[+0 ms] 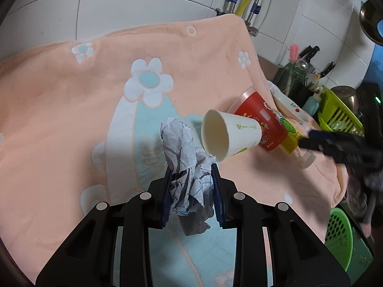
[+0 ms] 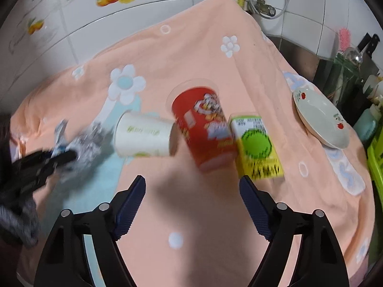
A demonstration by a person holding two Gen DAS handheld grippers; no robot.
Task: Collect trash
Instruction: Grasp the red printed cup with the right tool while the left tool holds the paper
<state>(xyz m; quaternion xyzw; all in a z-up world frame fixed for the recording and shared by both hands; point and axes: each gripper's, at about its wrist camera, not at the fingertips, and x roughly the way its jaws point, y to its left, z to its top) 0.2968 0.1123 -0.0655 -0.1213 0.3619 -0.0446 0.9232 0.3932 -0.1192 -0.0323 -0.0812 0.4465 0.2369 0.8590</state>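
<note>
My left gripper (image 1: 191,169) is shut on a crumpled ball of paper (image 1: 184,157), which sticks up past its blue pads above the peach flowered towel (image 1: 71,110). Just beyond it a white paper cup (image 1: 227,135) lies on its side, mouth toward me. Behind the cup lie a red snack tub (image 1: 261,119) and a yellow-green carton (image 1: 290,138). In the right wrist view the white cup (image 2: 143,138), the red tub (image 2: 203,129) and the carton (image 2: 256,146) lie in a row ahead of my right gripper (image 2: 192,184), which stands open above bare towel, holding nothing.
A white plate with red fruit print (image 2: 320,122) lies at the towel's right edge. A lime dish rack (image 1: 340,117), bottles and knives stand to the right. A green perforated basket (image 1: 340,236) sits low beside the counter. Tiled wall and pipes (image 1: 249,0) run behind.
</note>
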